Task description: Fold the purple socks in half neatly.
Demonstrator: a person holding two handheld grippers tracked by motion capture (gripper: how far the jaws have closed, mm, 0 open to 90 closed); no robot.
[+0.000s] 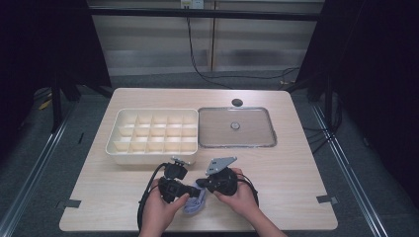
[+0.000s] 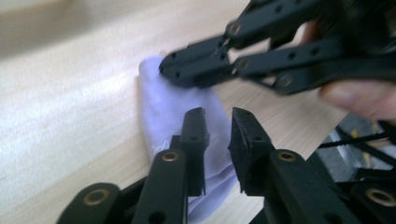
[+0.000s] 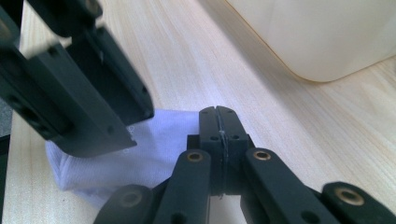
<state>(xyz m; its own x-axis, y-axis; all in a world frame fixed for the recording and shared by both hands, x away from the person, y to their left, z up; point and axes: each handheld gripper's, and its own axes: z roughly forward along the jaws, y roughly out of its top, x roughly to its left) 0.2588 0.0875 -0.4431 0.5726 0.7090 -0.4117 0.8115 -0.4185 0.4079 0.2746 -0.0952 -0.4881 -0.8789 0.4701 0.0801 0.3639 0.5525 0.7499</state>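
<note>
The cream plastic divided box [image 1: 152, 137] sits with its compartments bare on the pale wooden counter [image 1: 291, 168]. The right hand-held gripper [image 3: 218, 122] is clamped on the pale lilac cloth [image 3: 154, 149] (a thin edge shows between its jaws); the left hand-held gripper [image 2: 218, 122] stands slightly parted over it, gripping nothing.

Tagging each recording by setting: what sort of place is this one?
Probably a lab or studio recording bay, not a home. A bare wooden table stands between dark curtains, with tape marks on its corners and a cable running down the wall behind.

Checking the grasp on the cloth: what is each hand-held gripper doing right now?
Left hand-held gripper: open, jaws apart over the pale lilac cloth.
Right hand-held gripper: shut on the cloth's edge.
</note>
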